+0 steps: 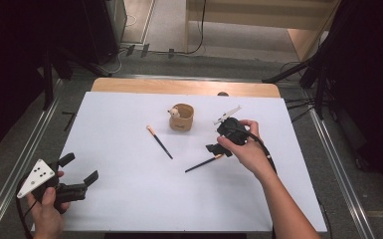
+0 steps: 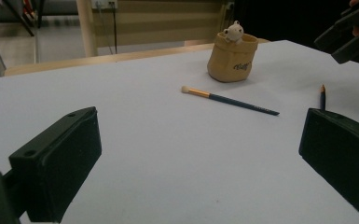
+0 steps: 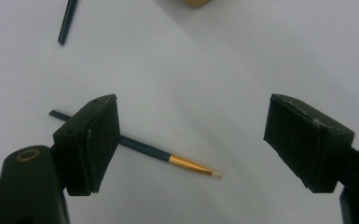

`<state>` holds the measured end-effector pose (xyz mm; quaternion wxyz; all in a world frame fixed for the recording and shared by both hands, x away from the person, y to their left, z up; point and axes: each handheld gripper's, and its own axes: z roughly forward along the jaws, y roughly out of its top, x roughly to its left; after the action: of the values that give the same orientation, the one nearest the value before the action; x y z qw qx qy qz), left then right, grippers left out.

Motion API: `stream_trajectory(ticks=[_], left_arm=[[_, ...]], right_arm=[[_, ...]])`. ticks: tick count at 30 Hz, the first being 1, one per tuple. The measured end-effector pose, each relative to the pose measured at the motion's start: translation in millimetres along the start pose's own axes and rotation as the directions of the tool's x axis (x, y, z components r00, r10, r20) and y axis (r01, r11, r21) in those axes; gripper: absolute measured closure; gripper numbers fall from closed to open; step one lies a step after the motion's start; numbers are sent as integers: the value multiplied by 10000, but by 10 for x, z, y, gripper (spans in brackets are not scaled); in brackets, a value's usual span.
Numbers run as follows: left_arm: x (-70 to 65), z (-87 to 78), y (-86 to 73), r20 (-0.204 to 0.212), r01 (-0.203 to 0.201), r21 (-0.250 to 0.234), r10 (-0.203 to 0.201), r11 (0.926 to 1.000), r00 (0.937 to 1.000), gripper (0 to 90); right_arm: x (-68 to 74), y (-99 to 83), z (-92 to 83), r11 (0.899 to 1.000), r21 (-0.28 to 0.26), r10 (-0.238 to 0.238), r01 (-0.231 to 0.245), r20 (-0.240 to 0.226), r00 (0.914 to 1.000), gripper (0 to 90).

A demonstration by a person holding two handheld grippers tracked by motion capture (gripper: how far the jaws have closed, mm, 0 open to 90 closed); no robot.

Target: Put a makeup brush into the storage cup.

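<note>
Two thin brushes with dark handles and gold ferrules lie on the white table (image 1: 129, 199). One brush (image 1: 159, 142) (image 2: 231, 100) lies mid-table, its handle end (image 3: 67, 21) at the top of the right gripper view. The other brush (image 1: 203, 163) (image 3: 168, 157) lies under my right gripper (image 1: 218, 149) (image 3: 191, 112), which hovers low over it, open, the bristle end between the jaws with neither pad touching it. My left gripper (image 1: 82, 168) (image 2: 198, 126) rests open and empty at the near left corner. From there the right gripper (image 2: 349, 37) and a brush tip (image 2: 322, 95) show far right.
A tan cup (image 1: 181, 117) (image 2: 231, 60) with a small bear figure on its rim stands behind the brushes, left of the right hand. A wooden strip (image 1: 179, 87) borders the table's far edge. Dark stands and cables flank both sides.
</note>
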<state>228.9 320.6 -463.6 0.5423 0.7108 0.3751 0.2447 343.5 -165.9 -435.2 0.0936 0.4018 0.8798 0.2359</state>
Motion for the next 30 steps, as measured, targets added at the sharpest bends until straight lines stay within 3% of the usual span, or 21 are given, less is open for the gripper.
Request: stream_trajectory(ticks=[4, 9, 12, 15, 16, 17, 20, 23, 25, 27, 29, 30], left_arm=[[-1, 2, 0, 10, -3, 3, 3, 10000, 10000, 0], [-3, 3, 0, 11, -18, 14, 18, 10000, 10000, 0], [-2, 2, -2, 28, -40, 35, 40, 10000, 10000, 0], [-2, 3, -3, 30, -49, 38, 49, 10000, 10000, 0], [-2, 3, -4, 26, -44, 34, 44, 10000, 10000, 0], [-2, 4, -4, 27, -45, 31, 45, 10000, 10000, 0], [-3, 5, -4, 40, -47, 35, 47, 10000, 10000, 0], [-5, 9, -5, 48, -24, 23, 24, 10000, 10000, 0], [-6, 11, -6, 54, -8, 22, 8, 10000, 10000, 0], [-7, 12, -8, 68, 7, 32, -7, 10000, 10000, 0], [-10, 17, -9, 89, 19, 37, -19, 10000, 10000, 0], [-12, 20, -10, 102, 20, 30, -20, 10000, 9999, 0]], right_arm=[[18, 33, 68, 9950, 845, -511, 540, -370, 9980, 195], [85, 68, 158, 9752, 1824, -1207, 1257, -381, 9920, 197], [116, 76, 217, 9649, 2104, -1487, 1575, -568, 9872, 199], [168, 67, 293, 9449, 2554, -1969, 2046, -556, 9788, 224], [206, 55, 350, 9288, 2880, -2287, 2334, -503, 9722, 246], [206, 55, 350, 9288, 2880, -2287, 2334, -503, 9722, 246], [239, 36, 431, 8999, 3284, -2807, 2870, -676, 9574, 297], [249, 23, 491, 8835, 3552, -2998, 3054, -723, 9513, 363], [229, 21, 520, 8767, 3689, -2936, 3088, -983, 9509, 441], [214, 21, 515, 8854, 3645, -2664, 2885, -1106, 9575, 516], [198, 22, 493, 8938, 3693, -2320, 2545, -1049, 9670, 726], [190, 20, 491, 8932, 3725, -2298, 2520, -1037, 9677, 777]])
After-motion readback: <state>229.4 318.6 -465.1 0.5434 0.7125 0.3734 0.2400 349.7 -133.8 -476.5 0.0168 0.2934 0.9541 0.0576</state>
